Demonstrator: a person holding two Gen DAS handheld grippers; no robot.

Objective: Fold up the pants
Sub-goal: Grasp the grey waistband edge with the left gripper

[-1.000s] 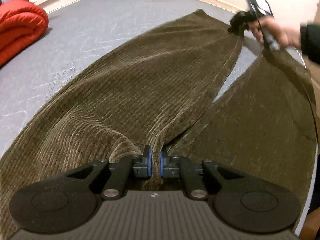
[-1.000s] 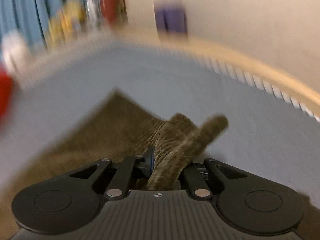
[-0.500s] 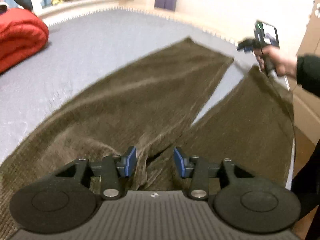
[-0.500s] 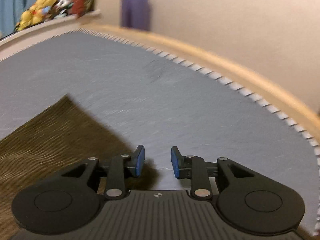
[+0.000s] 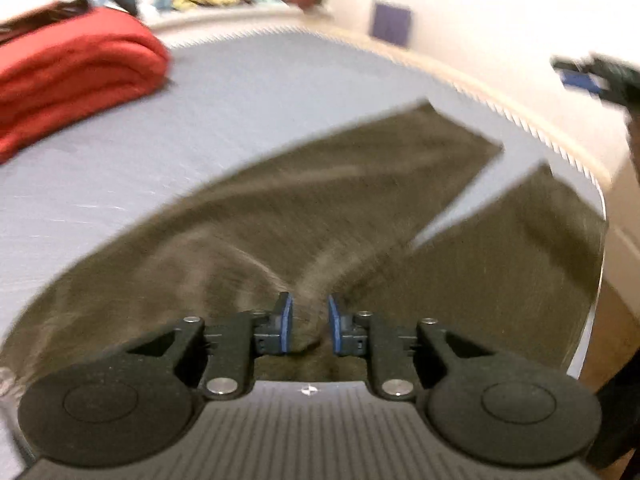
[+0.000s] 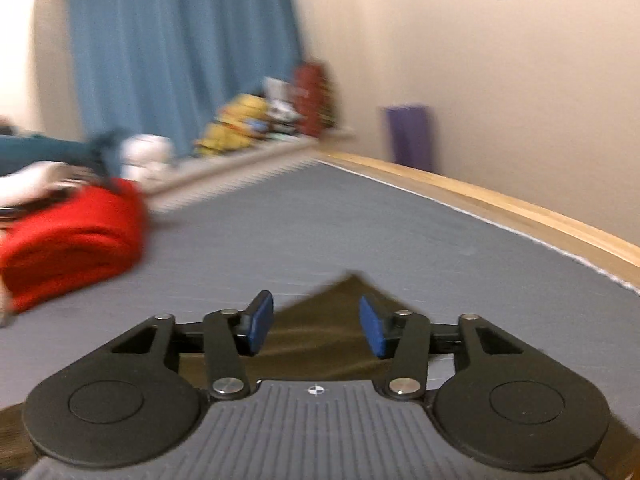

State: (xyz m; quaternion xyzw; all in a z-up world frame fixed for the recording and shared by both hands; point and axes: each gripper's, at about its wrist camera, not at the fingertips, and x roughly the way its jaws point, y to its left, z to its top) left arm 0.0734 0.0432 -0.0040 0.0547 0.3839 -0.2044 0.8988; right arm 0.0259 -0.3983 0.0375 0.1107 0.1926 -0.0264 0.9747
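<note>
Pants: one pair, brown corduroy, flat on bed, both legs splayed toward far right; no fold made yet, all folds pending. Left gripper: jaws just closing, narrow gap, a fabric ridge between, grip uncertain. Right gripper: jaws just opening, half-wide, empty. One red blanket far left.

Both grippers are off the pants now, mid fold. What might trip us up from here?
1. The left gripper, whose jaws have just been closing, straddles a raised ridge of the brown pants; a pinch there may drag the legs askew.
2. The right gripper has just been opening with nothing between its pads; the leg lies slack.
3. One leg reaches the mattress edge and may slip off.
</note>
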